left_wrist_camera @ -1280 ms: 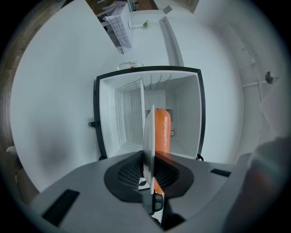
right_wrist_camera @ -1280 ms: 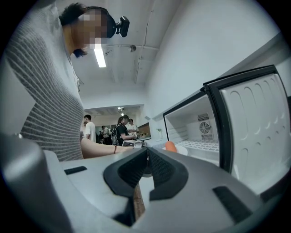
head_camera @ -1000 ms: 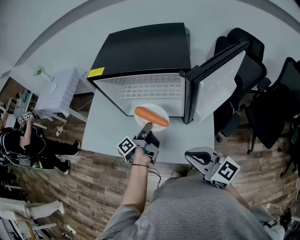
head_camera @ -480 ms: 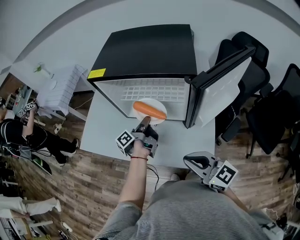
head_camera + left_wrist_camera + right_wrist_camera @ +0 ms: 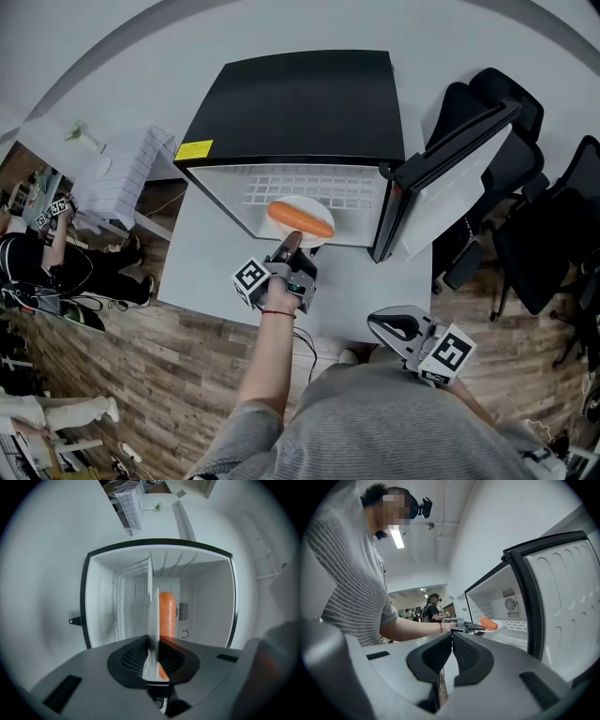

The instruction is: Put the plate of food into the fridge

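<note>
A white plate bearing an orange sausage hangs at the mouth of the open black fridge, over the front of its wire shelf. My left gripper is shut on the plate's near rim. In the left gripper view the plate shows edge-on between the pads, the sausage to its right and the fridge's white inside behind. My right gripper hangs low by my torso, shut with nothing in it. From there the sausage shows at the fridge opening.
The fridge door stands open at the right. The fridge sits on a pale table whose front edge is under my left hand. Black office chairs crowd the right. A white slatted rack and people stand at the left.
The left gripper has carried the plate and sausage a little forward, from just in front of the fridge to its opening. The right gripper has stayed low by my torso.
</note>
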Demonstrator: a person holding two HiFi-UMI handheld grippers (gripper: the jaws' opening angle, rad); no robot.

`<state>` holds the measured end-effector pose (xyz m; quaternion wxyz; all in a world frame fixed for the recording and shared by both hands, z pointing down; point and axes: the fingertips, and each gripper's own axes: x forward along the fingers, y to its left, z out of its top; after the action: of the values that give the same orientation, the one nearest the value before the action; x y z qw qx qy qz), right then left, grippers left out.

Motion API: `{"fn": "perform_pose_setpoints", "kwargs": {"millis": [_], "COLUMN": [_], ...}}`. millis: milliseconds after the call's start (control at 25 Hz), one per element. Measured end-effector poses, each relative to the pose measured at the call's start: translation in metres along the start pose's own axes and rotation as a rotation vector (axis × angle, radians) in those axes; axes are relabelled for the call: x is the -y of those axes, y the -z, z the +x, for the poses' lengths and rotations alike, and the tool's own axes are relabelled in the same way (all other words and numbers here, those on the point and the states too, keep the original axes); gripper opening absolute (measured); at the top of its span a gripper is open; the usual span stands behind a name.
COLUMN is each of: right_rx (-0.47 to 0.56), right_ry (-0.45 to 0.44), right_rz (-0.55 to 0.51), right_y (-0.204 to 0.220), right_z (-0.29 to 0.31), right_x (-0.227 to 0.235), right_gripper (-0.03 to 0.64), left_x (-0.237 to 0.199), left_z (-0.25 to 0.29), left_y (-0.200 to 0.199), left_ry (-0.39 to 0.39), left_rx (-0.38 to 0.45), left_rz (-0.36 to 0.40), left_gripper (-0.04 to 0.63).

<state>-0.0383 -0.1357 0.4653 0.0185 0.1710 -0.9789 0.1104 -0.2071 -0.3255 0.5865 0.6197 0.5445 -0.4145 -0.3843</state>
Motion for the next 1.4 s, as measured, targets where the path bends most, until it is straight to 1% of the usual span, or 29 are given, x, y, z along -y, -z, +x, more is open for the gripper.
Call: {"fn": "perform_pose_setpoints", "kwargs": {"millis": [200, 400, 560, 920, 1400], "right_rx": [-0.001, -0.003, -0.007, -0.007, -0.006], "right_ry": [0.001, 0.003, 0.006, 0.011, 0.012], "right_rz": [0.003, 0.009, 0.012, 0.016, 0.021], "right_y": [-0.001, 0.0, 0.0, 0.0, -0.001], "right_z": [0.005, 0.007, 0.008, 0.011, 0.015], "right_x": [0.004, 0.008, 0.011, 0.016, 0.021], "right_gripper": [0.014, 0.014, 0.014, 0.014, 0.014], "left_x": [0.001, 0.002, 0.002, 0.002, 0.005], "left_z": [0.01, 0.021, 0.029, 0.038, 0.055], "left_y": [-0.006, -0.01, -0.012, -0.015, -0.023], "left_ry": [-0.003, -0.006, -0.013, -0.024, -0.042], "left_rx": [0.009, -0.002, 0.003, 0.005, 0.021], "left_rz": [-0.01, 0.02, 0.008, 0.011, 0.032], "left_gripper": [0.052, 0.052, 0.052, 0.052, 0.052]}}
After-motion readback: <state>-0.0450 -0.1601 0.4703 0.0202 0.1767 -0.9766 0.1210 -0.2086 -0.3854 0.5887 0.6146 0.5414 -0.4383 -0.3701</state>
